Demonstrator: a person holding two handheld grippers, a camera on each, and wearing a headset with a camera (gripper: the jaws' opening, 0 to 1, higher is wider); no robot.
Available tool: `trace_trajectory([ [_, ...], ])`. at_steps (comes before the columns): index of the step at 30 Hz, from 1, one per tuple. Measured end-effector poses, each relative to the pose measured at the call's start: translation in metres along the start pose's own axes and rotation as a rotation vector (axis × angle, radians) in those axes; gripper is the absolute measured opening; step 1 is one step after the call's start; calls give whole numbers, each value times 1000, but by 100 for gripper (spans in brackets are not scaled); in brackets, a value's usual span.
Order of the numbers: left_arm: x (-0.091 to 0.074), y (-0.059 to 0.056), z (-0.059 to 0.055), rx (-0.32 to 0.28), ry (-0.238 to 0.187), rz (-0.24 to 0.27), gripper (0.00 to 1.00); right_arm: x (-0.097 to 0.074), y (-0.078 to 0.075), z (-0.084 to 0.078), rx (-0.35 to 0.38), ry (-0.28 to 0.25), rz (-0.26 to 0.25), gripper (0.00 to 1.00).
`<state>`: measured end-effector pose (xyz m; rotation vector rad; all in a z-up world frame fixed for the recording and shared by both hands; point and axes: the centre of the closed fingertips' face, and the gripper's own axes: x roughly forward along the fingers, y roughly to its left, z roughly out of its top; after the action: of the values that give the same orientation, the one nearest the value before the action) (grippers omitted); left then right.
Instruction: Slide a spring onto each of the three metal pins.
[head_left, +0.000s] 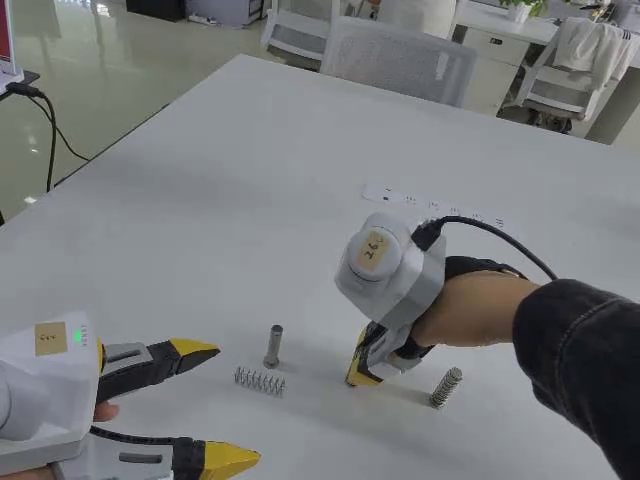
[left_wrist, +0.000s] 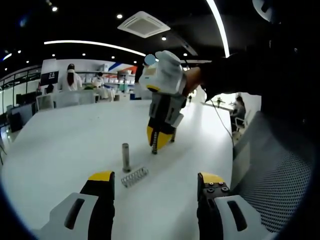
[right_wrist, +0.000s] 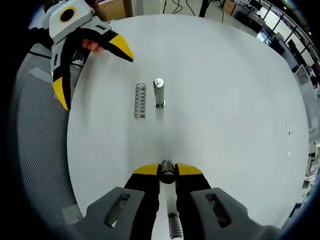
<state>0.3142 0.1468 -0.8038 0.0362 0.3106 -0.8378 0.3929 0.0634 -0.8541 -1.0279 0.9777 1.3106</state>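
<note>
Big white table (head_left: 250, 150), both grippers low over it. The left gripper (left_wrist: 156, 176) has its jaws spread wide, holding nothing. The right gripper (right_wrist: 167, 170) is pinching a pin (left_wrist: 155, 142) (lower end down at the tabletop). A second pin (head_left: 273, 346) stands upright between them, with a spring (head_left: 259, 380) lying just beside it and a second spring (head_left: 446, 387) near the right gripper.

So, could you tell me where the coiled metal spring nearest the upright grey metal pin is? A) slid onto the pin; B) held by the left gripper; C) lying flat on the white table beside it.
C: the coiled metal spring lies on its side beside the upright metal pin.
</note>
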Motion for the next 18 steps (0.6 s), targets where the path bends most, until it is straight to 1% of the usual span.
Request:
trace_trajectory([
  [6,0,0,0,-1,-1,2,62,2,1,0,-9,-4,0,10],
  [8,-1,0,0,-2,0,3,62,2,1,0,-18,-7,-5,13],
  [13,-1,0,-1,-2,1,2,62,-1,0,2,-10,-29,-8,18],
  [18,0,0,-1,-1,1,2,62,-6,2,7,1,-58,-5,20],
])
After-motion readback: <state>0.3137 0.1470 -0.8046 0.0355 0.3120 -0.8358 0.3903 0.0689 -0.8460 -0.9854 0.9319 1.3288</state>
